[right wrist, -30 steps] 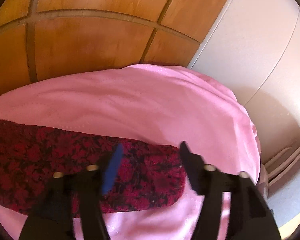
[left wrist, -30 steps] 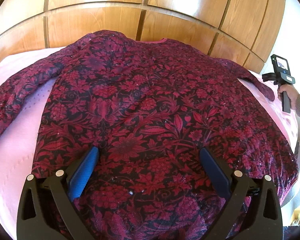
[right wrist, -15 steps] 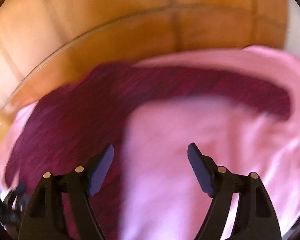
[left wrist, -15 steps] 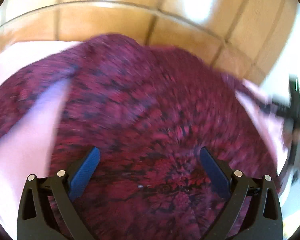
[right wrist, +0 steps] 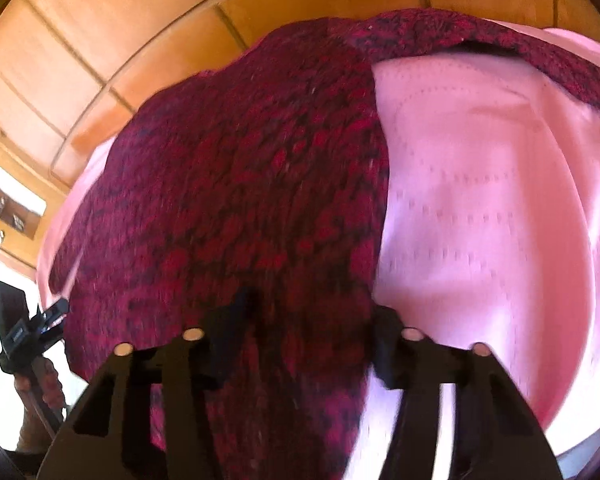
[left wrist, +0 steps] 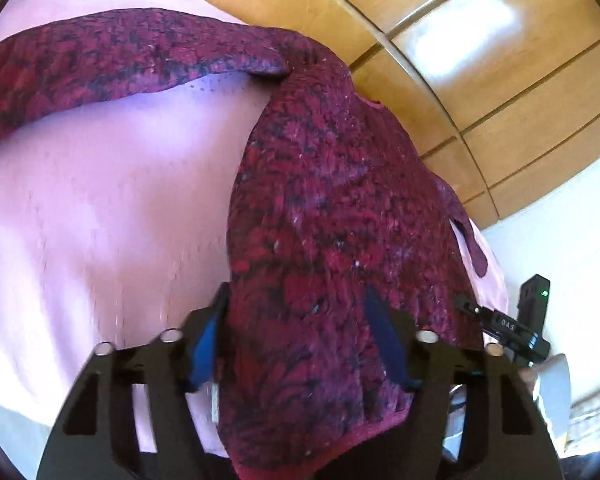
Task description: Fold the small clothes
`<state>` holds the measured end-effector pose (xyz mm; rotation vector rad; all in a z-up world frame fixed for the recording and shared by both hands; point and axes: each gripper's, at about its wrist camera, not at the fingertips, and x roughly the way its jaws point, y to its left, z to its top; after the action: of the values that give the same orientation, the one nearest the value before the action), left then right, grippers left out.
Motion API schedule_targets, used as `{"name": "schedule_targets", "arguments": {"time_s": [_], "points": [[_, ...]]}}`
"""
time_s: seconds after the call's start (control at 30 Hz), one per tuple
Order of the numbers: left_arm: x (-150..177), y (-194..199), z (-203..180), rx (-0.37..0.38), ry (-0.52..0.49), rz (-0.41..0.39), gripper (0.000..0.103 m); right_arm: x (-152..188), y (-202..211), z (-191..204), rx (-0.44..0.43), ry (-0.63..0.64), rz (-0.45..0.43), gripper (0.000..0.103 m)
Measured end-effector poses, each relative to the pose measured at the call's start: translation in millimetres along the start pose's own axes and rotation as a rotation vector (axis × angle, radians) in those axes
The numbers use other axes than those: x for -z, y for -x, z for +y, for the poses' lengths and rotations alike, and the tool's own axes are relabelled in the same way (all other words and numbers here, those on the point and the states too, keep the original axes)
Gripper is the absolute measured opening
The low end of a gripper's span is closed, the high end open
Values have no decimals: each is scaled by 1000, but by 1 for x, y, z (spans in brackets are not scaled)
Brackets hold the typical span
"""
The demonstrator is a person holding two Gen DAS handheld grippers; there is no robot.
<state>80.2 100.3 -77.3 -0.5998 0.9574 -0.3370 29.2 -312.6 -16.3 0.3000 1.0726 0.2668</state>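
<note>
Since a second ago both grippers have swung from the middle and the right cuff to the two near hem corners of the dark red floral top [left wrist: 340,200], which lies spread flat on the pink bedcover [left wrist: 100,208], sleeves out to either side, neckline toward the far wooden headboard [left wrist: 480,40]; in the left wrist view the left gripper [left wrist: 296,344] straddles the near left corner of the hem, jaws spread wide with cloth running between the blue pads, nothing pinched so far as can be seen; in the right wrist view the right gripper [right wrist: 312,340] sits likewise over the near right corner, jaws apart, fabric between them, the picture too blurred to show any grip; each view catches the other handheld gripper off to its side at the bed's edge. The step in hand looks like taking hold of the hem for the first fold; next, I judge, both pairs of jaws must close on the hem corners together, then lift and carry the hem toward the far neckline, keeping the cloth taut so no crease forms.
</note>
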Motion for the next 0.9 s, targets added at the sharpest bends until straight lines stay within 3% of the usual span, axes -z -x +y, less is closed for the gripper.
{"name": "schedule_targets", "arguments": {"time_s": [0.03, 0.07, 0.13, 0.27, 0.43, 0.5, 0.57, 0.6, 0.67, 0.73, 0.8, 0.83, 0.9], "points": [[3, -1, -1, -22, 1, -2, 26, 3, 1, 2, 16, 18, 3, 26], [5, 0, 0, -46, 6, -5, 20, 5, 3, 3, 24, 32, 4, 19], [5, 6, -1, -26, 8, -24, 16, 8, 12, 10, 53, 70, -18, 16], [10, 21, -20, -28, -103, -33, 16, 9, 38, 16, 120, 128, -83, 14], [24, 11, -23, -74, -138, 10, 16, 29, 19, 4, 245, 151, -22, 14], [19, 22, -11, -56, -73, -32, 28, 30, 19, 3, 242, 137, -28, 14], [8, 42, 12, -35, 44, -112, 64, 29, 21, 10, 245, 151, -37, 18], [3, 49, 21, -40, 90, -151, 72, 30, 23, 10, 250, 152, -39, 21], [-11, 63, 46, -47, 213, -224, 76, 26, 28, 12, 280, 155, -53, 34], [-20, 73, 70, -47, 327, -270, 78, 19, 35, 20, 314, 158, -110, 41], [-28, 82, 96, -96, 437, -325, 79, 9, 38, 29, 299, 152, -157, 55], [-33, 86, 109, -140, 490, -352, 81, 4, 40, 36, 276, 153, -182, 57], [-39, 92, 125, -150, 554, -394, 82, -3, 38, 51, 240, 175, -203, 63]]}}
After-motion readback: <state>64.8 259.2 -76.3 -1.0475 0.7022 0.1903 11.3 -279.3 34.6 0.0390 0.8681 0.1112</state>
